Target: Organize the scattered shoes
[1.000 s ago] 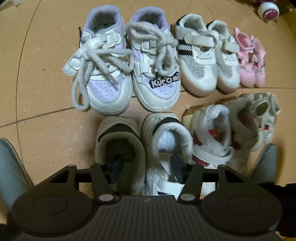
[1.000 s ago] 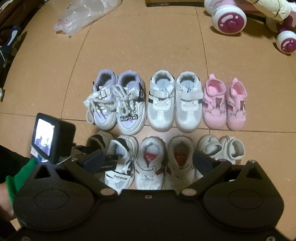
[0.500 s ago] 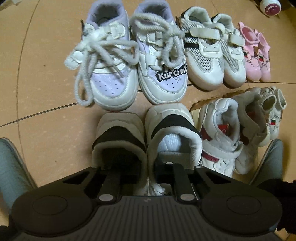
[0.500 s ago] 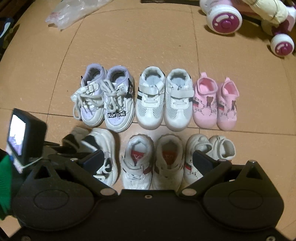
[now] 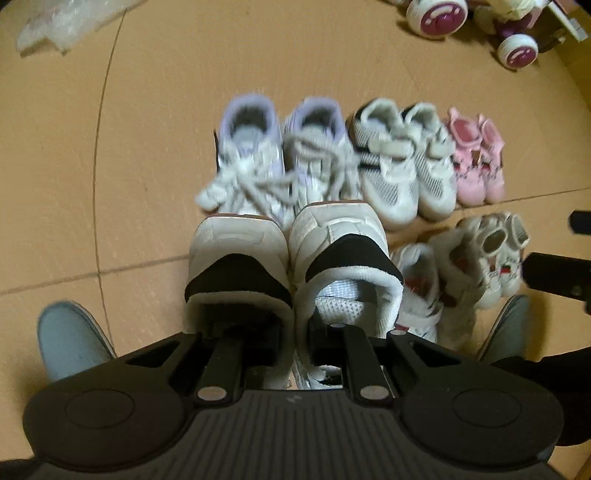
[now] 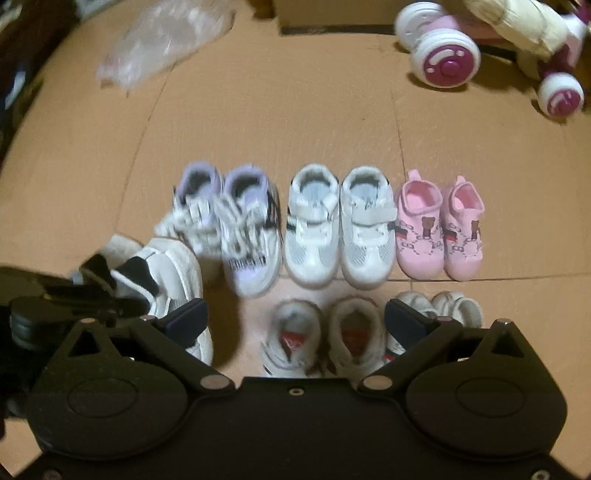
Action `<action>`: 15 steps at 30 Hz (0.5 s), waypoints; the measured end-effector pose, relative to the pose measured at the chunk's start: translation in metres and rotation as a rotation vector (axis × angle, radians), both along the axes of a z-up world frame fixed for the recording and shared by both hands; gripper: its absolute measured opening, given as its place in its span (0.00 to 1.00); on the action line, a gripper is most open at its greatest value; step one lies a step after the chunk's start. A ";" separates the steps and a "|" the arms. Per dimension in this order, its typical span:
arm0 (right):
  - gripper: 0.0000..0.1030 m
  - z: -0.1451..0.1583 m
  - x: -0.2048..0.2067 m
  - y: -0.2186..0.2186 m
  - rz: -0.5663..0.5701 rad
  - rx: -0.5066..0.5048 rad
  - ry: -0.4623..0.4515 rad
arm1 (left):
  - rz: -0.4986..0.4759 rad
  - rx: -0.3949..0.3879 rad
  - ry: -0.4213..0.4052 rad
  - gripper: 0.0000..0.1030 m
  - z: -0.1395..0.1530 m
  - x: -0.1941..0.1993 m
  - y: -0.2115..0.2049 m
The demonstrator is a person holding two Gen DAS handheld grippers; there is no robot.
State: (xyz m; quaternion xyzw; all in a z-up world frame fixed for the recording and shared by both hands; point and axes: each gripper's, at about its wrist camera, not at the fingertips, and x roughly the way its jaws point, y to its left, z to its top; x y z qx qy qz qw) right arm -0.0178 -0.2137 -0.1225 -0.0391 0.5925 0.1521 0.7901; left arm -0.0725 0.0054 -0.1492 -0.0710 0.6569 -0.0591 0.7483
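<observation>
My left gripper [image 5: 295, 343] is shut on the white-and-black shoe pair [image 5: 240, 258], one finger inside each shoe, pinching their inner collars together. The pair hangs off the floor with toes pointing down; in the right wrist view it shows at the left as the held pair [image 6: 173, 266]. My right gripper [image 6: 295, 321] is open above the front row, over the white-and-red pair [image 6: 325, 332], touching nothing. A small white pair [image 6: 443, 306] lies right of that. The back row holds a lilac laced pair [image 6: 229, 221], a white mesh pair [image 6: 340, 229] and a pink pair [image 6: 439, 229].
A crumpled plastic bag [image 6: 159, 40] lies at the far left on the tan floor. A ride-on toy with magenta wheels [image 6: 447, 62] stands at the far right, next to a cardboard box [image 6: 332, 18]. The person's light blue slippers [image 5: 70, 339] flank the left gripper.
The left jaws closed on the inner collars of the white-and-black pair, then lifted it off the floor. The right gripper stayed open and barely moved.
</observation>
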 end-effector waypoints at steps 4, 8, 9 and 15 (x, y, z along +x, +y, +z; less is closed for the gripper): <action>1.00 0.003 0.001 -0.004 -0.010 0.025 -0.017 | 0.023 -0.011 -0.028 0.12 0.014 0.009 0.009; 1.00 0.013 0.008 -0.007 -0.041 0.041 -0.051 | 0.010 -0.007 -0.006 0.12 0.005 0.004 0.006; 1.00 0.015 0.010 -0.010 -0.067 0.059 -0.045 | 0.007 -0.008 0.009 0.12 -0.002 0.000 0.003; 1.00 0.004 0.015 -0.013 -0.161 0.173 0.024 | -0.007 -0.008 0.095 0.12 -0.049 -0.014 -0.017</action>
